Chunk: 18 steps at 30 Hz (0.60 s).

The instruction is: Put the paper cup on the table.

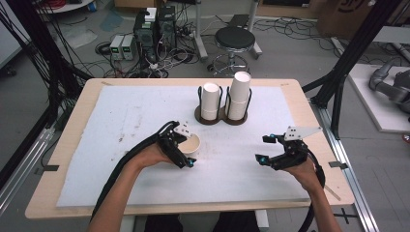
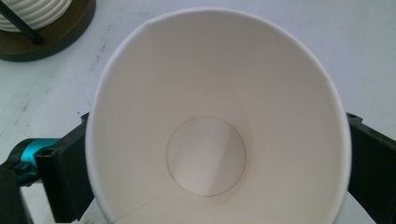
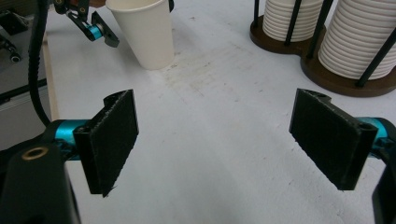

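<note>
Your 2 black handheld grippers, left (image 1: 185, 147) and right (image 1: 268, 149), carry teal joint fittings, ribbed black pads (image 3: 114, 140), grey three-cornered plates and thick black cables.

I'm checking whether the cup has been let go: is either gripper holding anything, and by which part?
The paper cup stands between the left gripper jaws; whether they grip its wall cannot be told. The right gripper is open, empty.

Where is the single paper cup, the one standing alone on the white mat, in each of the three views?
High view: the paper cup stands left of centre, at the left gripper.
Left gripper view: the cup's open mouth faces the camera between the jaws.
Right gripper view: it stands upright at top left.
Shared landmark: the cup holder with its stacked cups.
</note>
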{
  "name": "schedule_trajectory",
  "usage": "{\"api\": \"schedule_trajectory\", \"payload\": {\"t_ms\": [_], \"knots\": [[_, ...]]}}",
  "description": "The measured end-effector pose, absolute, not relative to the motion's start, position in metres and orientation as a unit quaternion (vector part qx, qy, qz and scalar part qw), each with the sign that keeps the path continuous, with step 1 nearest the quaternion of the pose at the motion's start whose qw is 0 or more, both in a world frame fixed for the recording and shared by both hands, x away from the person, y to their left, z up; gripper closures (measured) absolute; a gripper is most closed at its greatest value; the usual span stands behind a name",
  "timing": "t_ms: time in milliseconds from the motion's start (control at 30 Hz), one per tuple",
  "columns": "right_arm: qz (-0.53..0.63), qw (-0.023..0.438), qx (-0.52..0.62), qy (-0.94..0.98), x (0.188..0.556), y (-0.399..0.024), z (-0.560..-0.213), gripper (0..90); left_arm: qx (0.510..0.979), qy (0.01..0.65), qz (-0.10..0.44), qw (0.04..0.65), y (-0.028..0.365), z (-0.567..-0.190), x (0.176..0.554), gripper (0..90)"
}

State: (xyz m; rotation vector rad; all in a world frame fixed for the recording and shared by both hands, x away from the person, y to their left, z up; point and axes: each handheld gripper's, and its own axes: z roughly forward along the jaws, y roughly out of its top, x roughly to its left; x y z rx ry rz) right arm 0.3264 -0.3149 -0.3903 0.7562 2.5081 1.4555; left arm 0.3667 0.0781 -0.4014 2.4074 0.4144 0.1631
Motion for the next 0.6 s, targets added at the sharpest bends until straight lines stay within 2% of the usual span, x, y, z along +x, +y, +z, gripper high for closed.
{"api": "schedule_trajectory", "payload": {"t_ms": [600], "knots": [[0.492,0.076,0.256,0.829,0.322,-0.318,-0.393,15.9,0.911,0.172,0.071,0.368,0.091,-0.394,0.363,1.7]]}}
